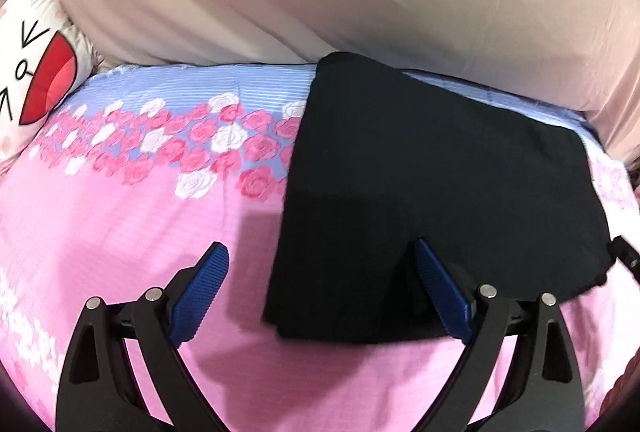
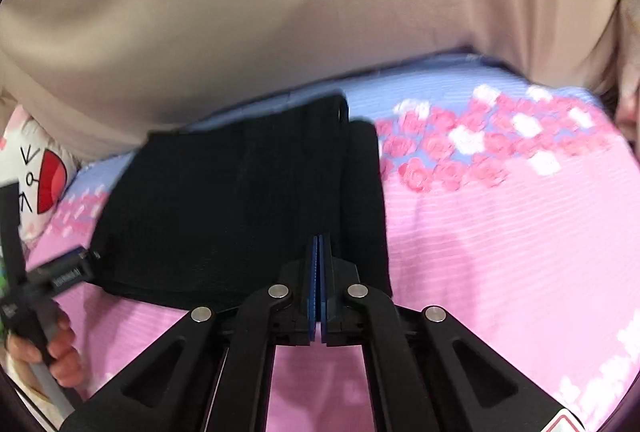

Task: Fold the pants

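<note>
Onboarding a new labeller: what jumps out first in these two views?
The black pants, folded into a compact block, lie on the pink rose-print sheet near the beige wall. The left gripper stands wide open over their near edge, while the right gripper is shut with nothing visibly between its pads. A white cartoon pillow with a red mouth sits at the far left.

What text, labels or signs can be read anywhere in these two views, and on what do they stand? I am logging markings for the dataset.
No text can be read for certain.
White lettering on the left gripper body: too blurred to read.
Red-edged sticker on the right gripper frame: cut off, unreadable.
Pillow: only a drawn cartoon face with a red mouth, no words.
Black pants and floral bedsheet: no label shows.
</note>
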The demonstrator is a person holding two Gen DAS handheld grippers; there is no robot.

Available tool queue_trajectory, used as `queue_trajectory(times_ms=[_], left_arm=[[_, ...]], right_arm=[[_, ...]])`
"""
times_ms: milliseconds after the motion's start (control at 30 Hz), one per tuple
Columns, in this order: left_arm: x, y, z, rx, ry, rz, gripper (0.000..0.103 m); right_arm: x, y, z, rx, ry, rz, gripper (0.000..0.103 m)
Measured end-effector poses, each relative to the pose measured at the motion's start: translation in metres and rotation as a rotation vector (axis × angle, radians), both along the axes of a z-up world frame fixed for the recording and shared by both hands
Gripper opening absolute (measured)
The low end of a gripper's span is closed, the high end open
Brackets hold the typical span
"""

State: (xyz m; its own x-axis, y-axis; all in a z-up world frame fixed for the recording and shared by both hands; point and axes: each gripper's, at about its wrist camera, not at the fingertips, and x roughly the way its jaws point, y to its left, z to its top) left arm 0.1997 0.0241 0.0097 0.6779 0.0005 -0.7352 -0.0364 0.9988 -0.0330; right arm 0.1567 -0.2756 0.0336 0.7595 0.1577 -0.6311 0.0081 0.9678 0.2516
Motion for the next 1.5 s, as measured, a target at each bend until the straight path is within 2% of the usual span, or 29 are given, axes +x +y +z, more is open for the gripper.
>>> queue_trajectory(times_ms=[67,133,200,267,333,467,567,700,967,1500], left_arm=[[-0.021,0.005,0.010,0.006,-0.039,0.003,0.090],[-0.049,0.008,0.020,0.020,-0.088,0.001,0.091],[-0.085,0.012,0.023,0.030,-0.135,-0.003,0.094],[-0.112,0.013,0.020,0.043,-0.172,0.004,0.096],[-0.139,0.014,0.013,0.054,-0.207,0.008,0.096],[-0.157,0.013,-0.005,0.059,-0.202,0.001,0.096],[-0.156,0.016,-0.006,0.021,-0.191,-0.019,0.096],[-0.157,0.016,-0.007,0.017,-0.190,-0.018,0.096],[-0.171,0.000,-0.001,0.093,-0.272,-0.057,0.096],[-0.170,-0.002,-0.001,0.088,-0.262,-0.063,0.096]], right_arm=[[-0.028,0.004,0.015,-0.015,-0.053,-0.003,0.007],[-0.055,0.011,0.021,-0.031,-0.090,-0.006,0.010],[-0.083,0.023,0.018,-0.084,-0.112,-0.025,0.022],[-0.105,0.033,0.012,-0.134,-0.144,-0.058,0.039],[-0.126,0.042,0.005,-0.150,-0.167,-0.069,0.039],[-0.154,0.055,-0.017,-0.164,-0.156,-0.082,0.050],[-0.158,0.062,-0.014,-0.206,-0.164,-0.090,0.059],[-0.157,0.065,-0.017,-0.234,-0.142,-0.106,0.060],[-0.159,0.061,-0.016,-0.231,-0.139,-0.139,0.066],[-0.160,0.063,-0.015,-0.240,-0.139,-0.145,0.067]])
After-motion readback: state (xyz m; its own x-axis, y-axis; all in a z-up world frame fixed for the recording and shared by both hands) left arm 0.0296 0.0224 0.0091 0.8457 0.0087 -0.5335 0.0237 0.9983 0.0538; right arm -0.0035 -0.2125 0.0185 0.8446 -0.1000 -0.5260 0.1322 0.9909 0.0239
